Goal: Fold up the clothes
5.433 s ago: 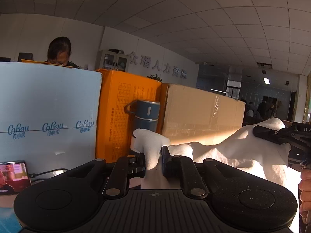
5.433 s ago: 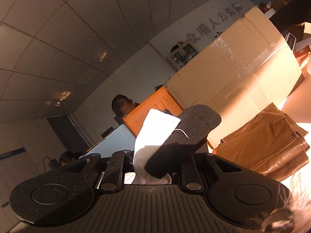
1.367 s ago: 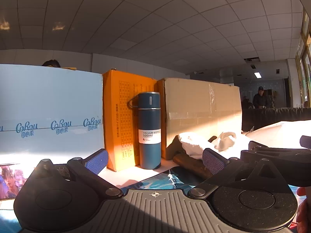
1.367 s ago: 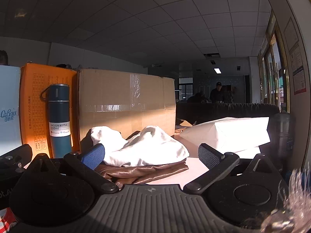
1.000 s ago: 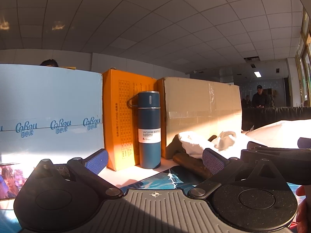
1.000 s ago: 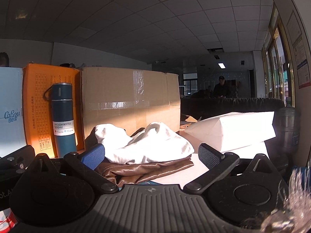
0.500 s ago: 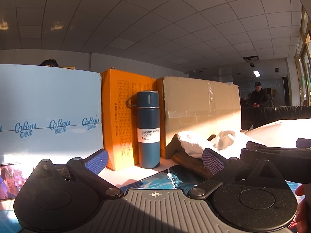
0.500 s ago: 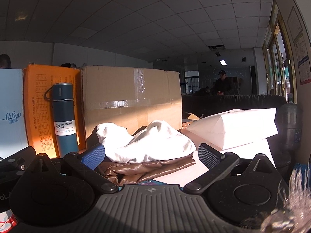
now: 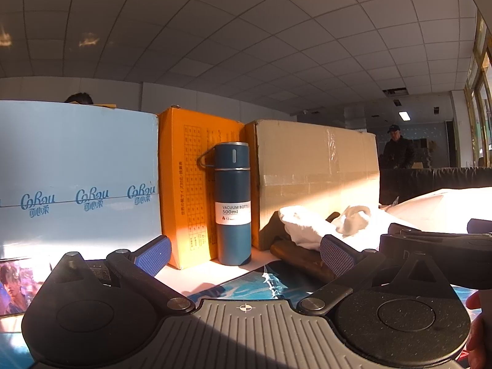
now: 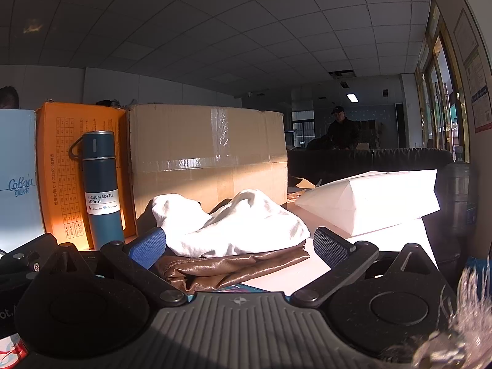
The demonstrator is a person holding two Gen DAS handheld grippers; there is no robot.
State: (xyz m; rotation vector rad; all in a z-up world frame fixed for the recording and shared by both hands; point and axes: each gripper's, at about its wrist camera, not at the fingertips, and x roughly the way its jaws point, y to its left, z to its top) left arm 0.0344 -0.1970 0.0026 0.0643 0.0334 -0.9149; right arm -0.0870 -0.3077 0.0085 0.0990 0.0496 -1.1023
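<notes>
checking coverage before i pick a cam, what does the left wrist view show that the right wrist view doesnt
Only the left wrist view: the phone screen at far left, and the pale blue box nearly whole.

Only the right wrist view: the white paper bag in full, a water jug at the right edge, and the brown garment clearly under the white garment.

Both: the blue vacuum bottle, orange box, cardboard box, the clothes pile, and open, empty jaws on the left gripper and right gripper.

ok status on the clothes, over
Left gripper open, empty. Right gripper open, empty. White garment bunched atop brown garment, down on table. Vacuum bottle stands left, clear of pile.
</notes>
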